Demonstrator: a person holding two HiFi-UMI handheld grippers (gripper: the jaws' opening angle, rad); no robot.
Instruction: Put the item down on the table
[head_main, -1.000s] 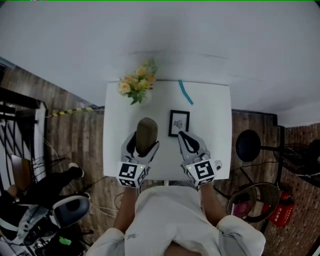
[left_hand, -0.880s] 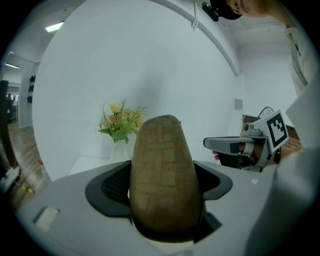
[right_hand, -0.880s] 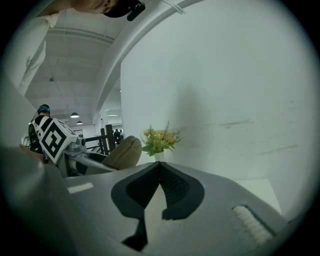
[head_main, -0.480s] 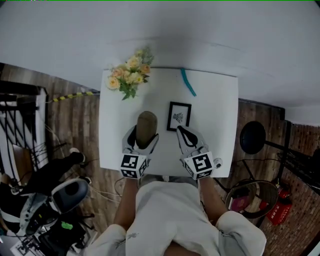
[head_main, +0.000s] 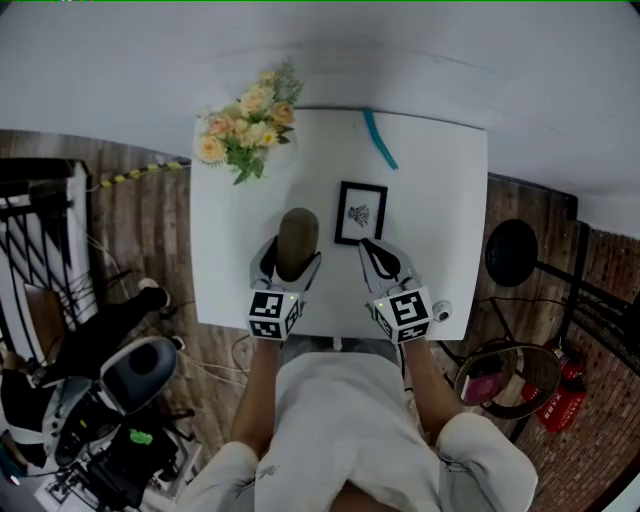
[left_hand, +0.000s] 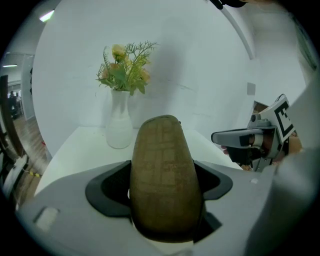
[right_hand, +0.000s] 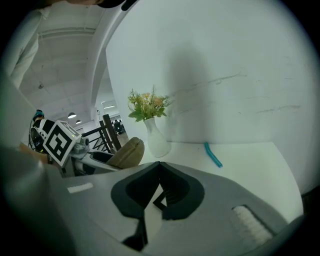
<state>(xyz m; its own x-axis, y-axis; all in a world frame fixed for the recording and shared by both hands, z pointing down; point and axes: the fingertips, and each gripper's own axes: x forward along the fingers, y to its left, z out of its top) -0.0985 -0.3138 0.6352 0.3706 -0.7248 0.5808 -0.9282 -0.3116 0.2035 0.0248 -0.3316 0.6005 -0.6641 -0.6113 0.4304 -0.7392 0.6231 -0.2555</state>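
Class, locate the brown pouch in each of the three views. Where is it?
Head view: pouch left of centre, beside the picture frame.
Left gripper view: pouch dead centre, foreground.
Right gripper view: pouch at left, middle height.
Shared landmark: vase of flowers.

olive-brown item (left_hand: 162, 180), white table (head_main: 440, 200)

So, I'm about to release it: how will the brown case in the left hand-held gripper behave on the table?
Probably fairly stiff: the brown case shows no dent where the left hand-held gripper clamps it. Its curved oval body may rock or tip if stood on end; laying it flat on the table seems safer.
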